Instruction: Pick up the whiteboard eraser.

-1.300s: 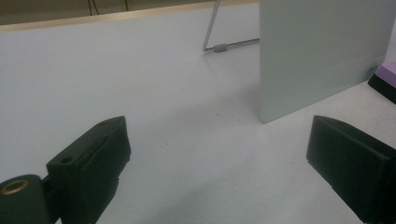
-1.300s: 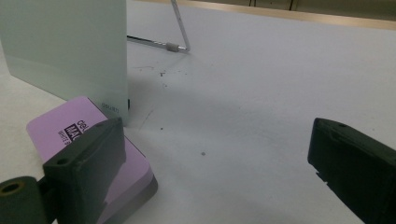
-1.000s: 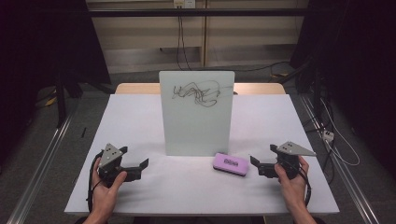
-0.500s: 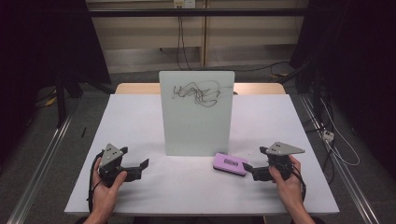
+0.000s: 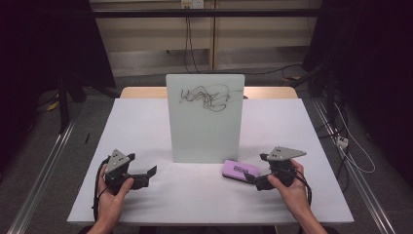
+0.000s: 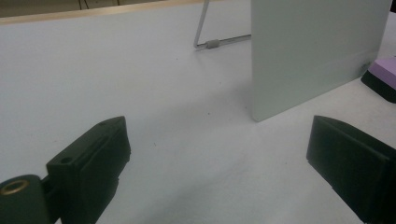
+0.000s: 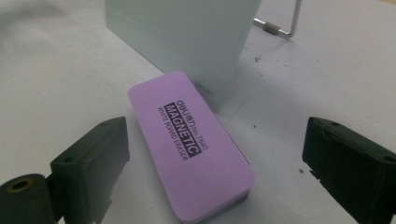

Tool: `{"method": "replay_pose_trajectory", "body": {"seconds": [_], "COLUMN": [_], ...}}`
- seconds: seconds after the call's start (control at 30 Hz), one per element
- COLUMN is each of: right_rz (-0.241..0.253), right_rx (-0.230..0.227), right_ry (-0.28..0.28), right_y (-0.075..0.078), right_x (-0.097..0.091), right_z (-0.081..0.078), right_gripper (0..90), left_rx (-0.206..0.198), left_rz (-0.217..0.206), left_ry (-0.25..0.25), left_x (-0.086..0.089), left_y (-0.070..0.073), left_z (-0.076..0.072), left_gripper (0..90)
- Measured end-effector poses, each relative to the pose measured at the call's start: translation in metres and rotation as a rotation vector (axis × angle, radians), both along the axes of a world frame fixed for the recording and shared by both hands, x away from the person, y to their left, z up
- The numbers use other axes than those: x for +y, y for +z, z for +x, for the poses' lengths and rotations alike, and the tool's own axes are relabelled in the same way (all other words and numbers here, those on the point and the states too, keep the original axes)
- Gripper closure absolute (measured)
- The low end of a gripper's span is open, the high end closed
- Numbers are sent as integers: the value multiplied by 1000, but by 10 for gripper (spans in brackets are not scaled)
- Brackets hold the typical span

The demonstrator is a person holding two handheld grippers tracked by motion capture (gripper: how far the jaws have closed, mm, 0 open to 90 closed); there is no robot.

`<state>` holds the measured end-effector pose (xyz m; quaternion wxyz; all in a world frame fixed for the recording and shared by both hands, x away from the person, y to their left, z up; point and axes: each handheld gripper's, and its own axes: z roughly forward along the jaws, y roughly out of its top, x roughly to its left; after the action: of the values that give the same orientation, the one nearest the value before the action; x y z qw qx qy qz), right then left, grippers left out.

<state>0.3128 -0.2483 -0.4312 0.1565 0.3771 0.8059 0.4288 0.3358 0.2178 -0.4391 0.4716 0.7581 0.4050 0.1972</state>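
A small whiteboard (image 5: 205,117) stands upright on a wire stand at the table's middle, with black scribbles near its top. A purple magnetic board eraser (image 5: 240,170) lies flat at the board's lower right corner. My right gripper (image 5: 253,178) is open just right of the eraser; in the right gripper view the eraser (image 7: 191,140) lies between the spread jaws, nearer the left one. My left gripper (image 5: 148,174) rests open on the table at the front left, with bare table between its jaws and the whiteboard (image 6: 317,51) ahead to the right.
The white table (image 5: 141,126) has a wooden strip along its far edge. The board's wire stand (image 6: 219,37) juts out behind it. Cables hang on the floor to the right of the table.
My right gripper has slid left toward the eraser, so that its open jaws now flank it. The left gripper has stayed where it was.
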Motion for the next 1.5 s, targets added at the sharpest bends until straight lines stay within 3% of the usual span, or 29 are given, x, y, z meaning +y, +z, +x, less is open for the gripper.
{"method": "replay_pose_trajectory", "body": {"seconds": [0.1,0.2,0.23,0.3,0.47,0.67,0.7,0.83,1.07,1.13,1.3,1.4,1.47,1.5], "right_rz": [-20,-39,-41,-37,-21,-49,-55,-85,-94,-129,-145,-209,-225,-261], "right_rx": [6,27,31,57,61,66,87,102,138,142,151,149,148,148], "right_ry": [4,43,48,58,67,98,111,129,139,144,181,228,234,268], "right_y": [3,6,6,7,11,13,15,17,12,11,11,9,9,9], "right_x": [2,7,8,12,18,29,32,38,37,36,32,35,37,39], "right_z": [3,11,14,19,28,36,39,44,51,50,47,45,44,44], "right_gripper": [90,105,104,106,108,121,117,103,107,106,158,228,234,258], "left_rx": [6,7,11,14,16,20,19,23,18,18,19,22,17,16], "left_rz": [7,10,-3,-2,-7,-9,-7,-9,-11,-9,-2,-3,1,0], "left_ry": [-1,16,25,28,22,34,35,29,24,23,15,14,13,14], "left_x": [0,2,4,4,5,7,7,7,6,6,4,4,4,5], "left_y": [-1,-1,-1,-1,-1,-1,0,0,0,0,-1,-1,0,0], "left_z": [-1,-2,-2,-2,-2,-1,-2,-2,-1,0,1,1,1,1], "left_gripper": [60,60,60,60,60,60,60,60,60,60,60,60,60,60]}}
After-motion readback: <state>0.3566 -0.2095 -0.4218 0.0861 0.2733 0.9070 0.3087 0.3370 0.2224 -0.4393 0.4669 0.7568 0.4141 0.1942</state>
